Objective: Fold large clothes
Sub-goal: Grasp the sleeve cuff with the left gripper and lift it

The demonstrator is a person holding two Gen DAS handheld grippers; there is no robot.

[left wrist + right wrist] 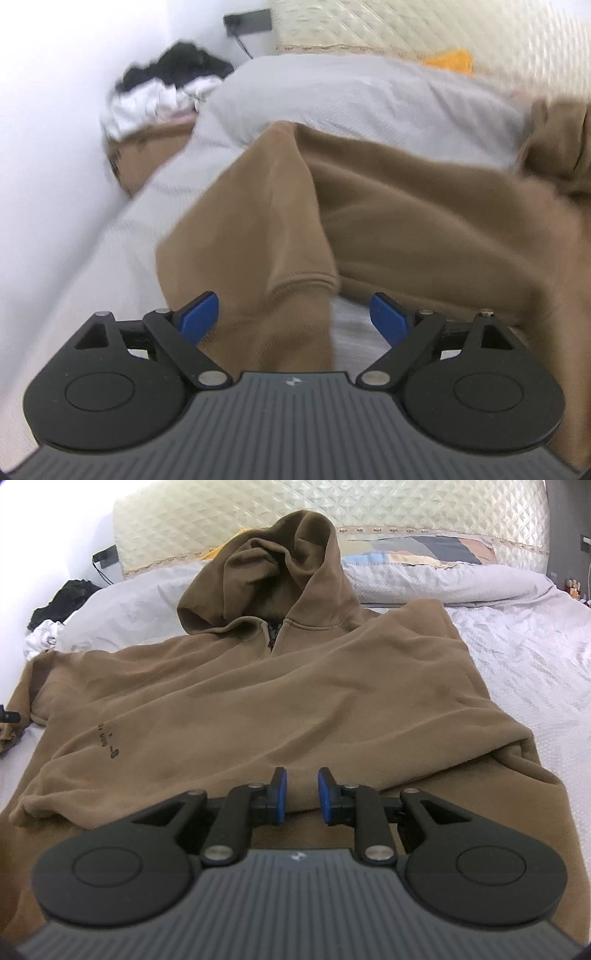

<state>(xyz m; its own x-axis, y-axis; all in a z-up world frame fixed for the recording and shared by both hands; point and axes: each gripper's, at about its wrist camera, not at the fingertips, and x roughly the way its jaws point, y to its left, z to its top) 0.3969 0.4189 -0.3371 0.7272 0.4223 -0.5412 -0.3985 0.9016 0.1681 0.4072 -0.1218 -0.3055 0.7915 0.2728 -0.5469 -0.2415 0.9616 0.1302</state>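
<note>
A large brown fleece zip-front hoodie (pixel 258 686) lies front-up across the bed's pale grey textured cover (pixel 524 657), hood (pixel 273 572) propped up toward the cream quilted headboard (pixel 406 506), small dark lettering on its chest; one side is already folded in over the body, so the near right edge runs as a thick doubled ridge.

The right gripper (pixel 300 794) hangs low over the hoodie's near hem, its blue pads (pixel 325 794) drawn close with a narrow gap between them; nothing is caught in that gap, and the fabric lies beneath, not pinched.

The left gripper (pixel 295 314) is spread wide, blue pads (pixel 199 314) well apart; the hoodie's ribbed sleeve cuff (pixel 295 291) lies between them, and neither pad presses on it; this view is smeared with motion.

Against the white wall (pixel 55 110) beside the bed sits a heap of black and white clothes (pixel 166 85); a patchwork pillow (pixel 424 550) rests by the headboard, a yellow cloth (pixel 450 61) near it.
</note>
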